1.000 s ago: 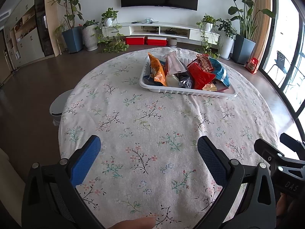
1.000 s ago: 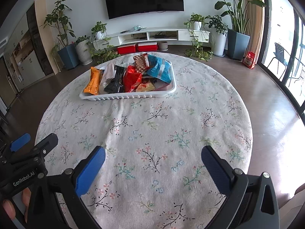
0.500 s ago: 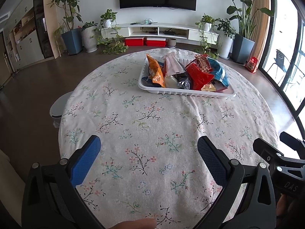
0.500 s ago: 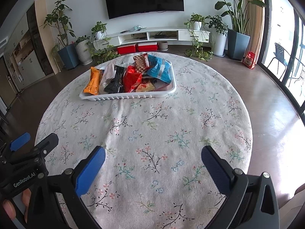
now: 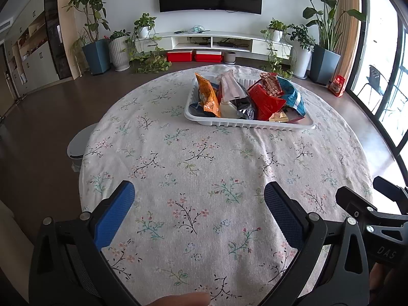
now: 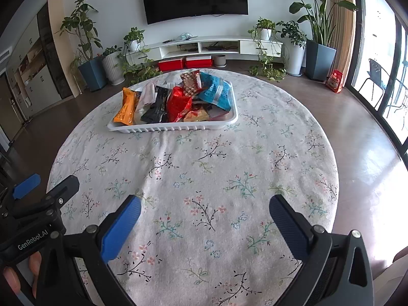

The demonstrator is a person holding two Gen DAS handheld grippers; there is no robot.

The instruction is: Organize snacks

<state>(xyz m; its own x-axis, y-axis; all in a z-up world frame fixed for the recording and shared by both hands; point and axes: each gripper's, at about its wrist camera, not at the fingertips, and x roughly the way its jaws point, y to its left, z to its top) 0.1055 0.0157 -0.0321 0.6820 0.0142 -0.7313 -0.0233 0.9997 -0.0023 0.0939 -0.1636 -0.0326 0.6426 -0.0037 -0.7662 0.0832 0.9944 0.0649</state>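
Note:
A white ribbed tray (image 5: 250, 124) (image 6: 173, 128) sits at the far side of the round table and holds several snack packets: an orange one (image 5: 207, 94) (image 6: 126, 107), a red one (image 5: 265, 100) (image 6: 178, 103), a blue one (image 5: 293, 97) (image 6: 216, 93) and a black one (image 6: 156, 107). My left gripper (image 5: 199, 199) is open and empty, low over the near tablecloth. My right gripper (image 6: 204, 210) is open and empty beside it. Each gripper shows at the edge of the other's view.
The table wears a floral cloth (image 5: 204, 168). A white stool (image 5: 79, 142) stands at the table's left edge. Beyond are a TV, a low white console (image 5: 211, 42), potted plants and glass doors on the right.
The left view has shifted slightly, so the tray sits a little lower and closer in it. The right gripper has barely moved. Both stay open.

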